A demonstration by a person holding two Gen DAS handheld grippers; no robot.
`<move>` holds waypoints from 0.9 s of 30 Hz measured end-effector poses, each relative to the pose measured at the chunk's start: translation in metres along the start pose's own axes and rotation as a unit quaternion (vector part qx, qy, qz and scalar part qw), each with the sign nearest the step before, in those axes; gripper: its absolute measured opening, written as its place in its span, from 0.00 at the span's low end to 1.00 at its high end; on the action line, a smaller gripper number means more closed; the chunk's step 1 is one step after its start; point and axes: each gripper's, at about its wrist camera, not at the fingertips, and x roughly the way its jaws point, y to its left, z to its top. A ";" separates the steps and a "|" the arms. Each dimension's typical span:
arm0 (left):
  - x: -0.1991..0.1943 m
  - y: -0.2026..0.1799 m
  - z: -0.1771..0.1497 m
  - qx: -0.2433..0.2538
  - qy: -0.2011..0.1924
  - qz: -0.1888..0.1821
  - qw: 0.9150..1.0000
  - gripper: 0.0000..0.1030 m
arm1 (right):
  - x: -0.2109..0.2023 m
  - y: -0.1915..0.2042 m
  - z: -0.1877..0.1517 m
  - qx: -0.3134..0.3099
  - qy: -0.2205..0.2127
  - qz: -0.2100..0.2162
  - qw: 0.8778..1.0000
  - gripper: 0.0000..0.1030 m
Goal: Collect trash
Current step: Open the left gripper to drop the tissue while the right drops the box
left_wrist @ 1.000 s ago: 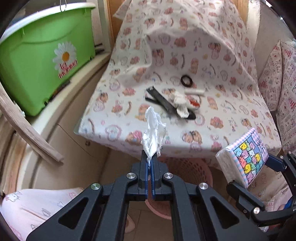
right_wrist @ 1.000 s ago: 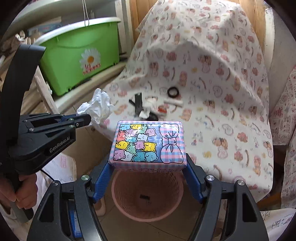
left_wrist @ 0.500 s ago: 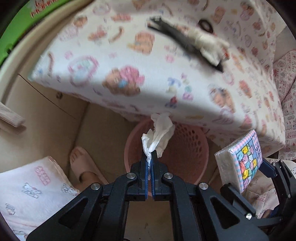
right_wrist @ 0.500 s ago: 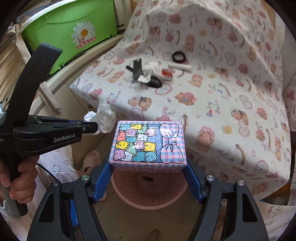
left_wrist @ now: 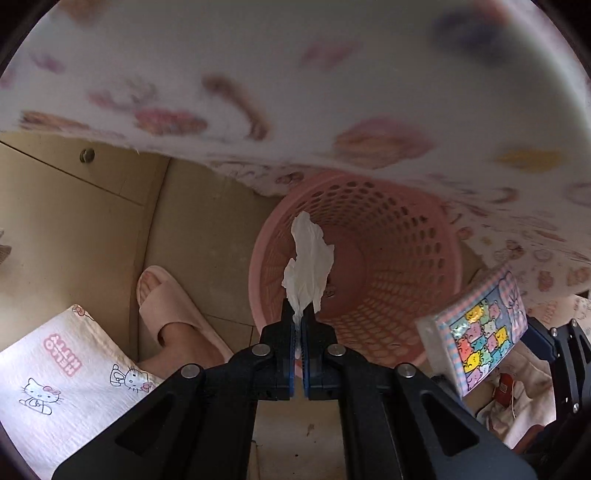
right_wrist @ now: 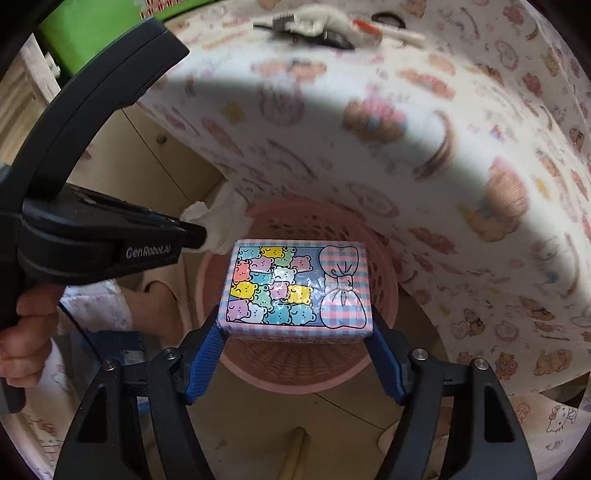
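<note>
Both tools aimed down over pink basket, left tool pinching tissue, right tool clamping packet

I count two grippers: left gripper, right gripper. One crumpled white tissue. One pink mesh basket. One patterned tissue pack. One slippered foot. One printed cloth. One green bin.

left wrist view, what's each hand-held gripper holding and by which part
Left hand-held gripper pinches the crumpled white tissue by its lower end. Right hand-held gripper clamps the pink-checked bear-print tissue pack across its two short ends.
</note>
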 end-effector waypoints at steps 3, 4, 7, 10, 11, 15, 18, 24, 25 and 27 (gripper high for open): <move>0.009 0.000 0.000 0.003 0.006 0.009 1.000 0.03 | 0.019 0.000 -0.003 -0.004 0.016 -0.015 1.000 0.72; 0.012 0.000 -0.002 0.004 0.012 0.010 1.000 0.03 | 0.023 0.000 -0.004 -0.006 0.019 -0.020 1.000 0.72; 0.013 -0.005 -0.008 0.015 0.016 0.006 1.000 0.03 | 0.035 0.002 -0.005 -0.013 0.029 -0.028 0.999 0.72; 0.012 -0.012 -0.011 0.024 0.020 0.004 0.999 0.06 | 0.046 0.004 -0.009 -0.026 0.036 -0.034 0.998 0.72; 0.014 -0.013 -0.011 0.025 0.022 0.008 0.999 0.06 | 0.048 0.007 -0.009 -0.030 0.039 -0.035 0.998 0.72; 0.025 -0.006 -0.009 0.009 0.038 0.011 0.999 0.06 | 0.057 0.014 -0.011 -0.043 0.044 -0.040 0.997 0.72; 0.026 -0.001 -0.006 -0.004 0.041 0.010 0.999 0.14 | 0.065 0.016 -0.014 -0.043 0.052 -0.044 0.997 0.72; 0.017 0.000 -0.002 -0.010 0.026 0.016 0.999 0.49 | 0.063 0.008 -0.013 -0.039 0.056 -0.045 0.997 0.74; 0.016 0.000 -0.002 -0.009 0.024 0.020 0.999 0.49 | 0.064 0.006 -0.013 -0.034 0.057 -0.043 0.997 0.75; 0.013 -0.001 0.000 -0.007 0.020 0.027 0.999 0.49 | 0.062 0.004 -0.013 -0.027 0.056 -0.041 0.997 0.78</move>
